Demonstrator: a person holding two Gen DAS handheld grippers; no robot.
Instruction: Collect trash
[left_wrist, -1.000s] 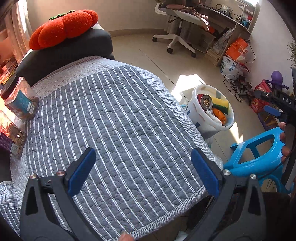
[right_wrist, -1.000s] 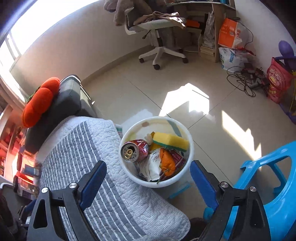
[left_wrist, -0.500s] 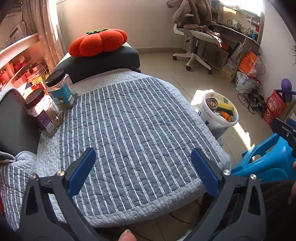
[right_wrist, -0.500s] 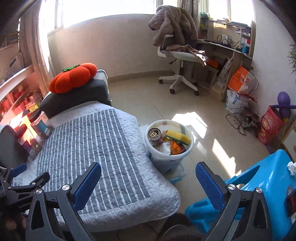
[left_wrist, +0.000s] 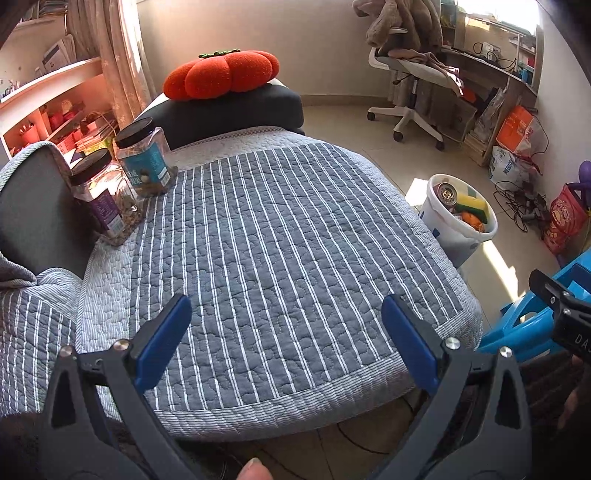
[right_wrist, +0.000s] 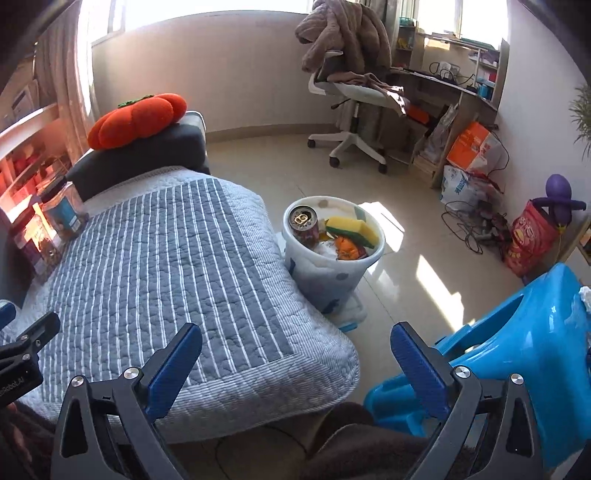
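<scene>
A white trash bucket (right_wrist: 332, 269) stands on the floor beside the quilted seat; it also shows in the left wrist view (left_wrist: 452, 230). It holds a drink can (right_wrist: 303, 225), a yellow-green sponge (right_wrist: 352, 229), an orange scrap (right_wrist: 347, 251) and white paper. My left gripper (left_wrist: 284, 332) is open and empty above the front edge of the striped grey quilt (left_wrist: 266, 240). My right gripper (right_wrist: 295, 354) is open and empty, held back from the bucket over the quilt's corner.
Two clear jars with black lids (left_wrist: 122, 184) stand at the quilt's left edge. An orange pumpkin cushion (left_wrist: 221, 75) lies on a dark cushion behind. A blue plastic stool (right_wrist: 517, 350) is at the right. A white office chair (right_wrist: 351, 107) and a desk stand at the far wall.
Both grippers have pulled back and up, away from the bucket and the quilt. The bucket now looks smaller and farther off. Both stay open and empty.
</scene>
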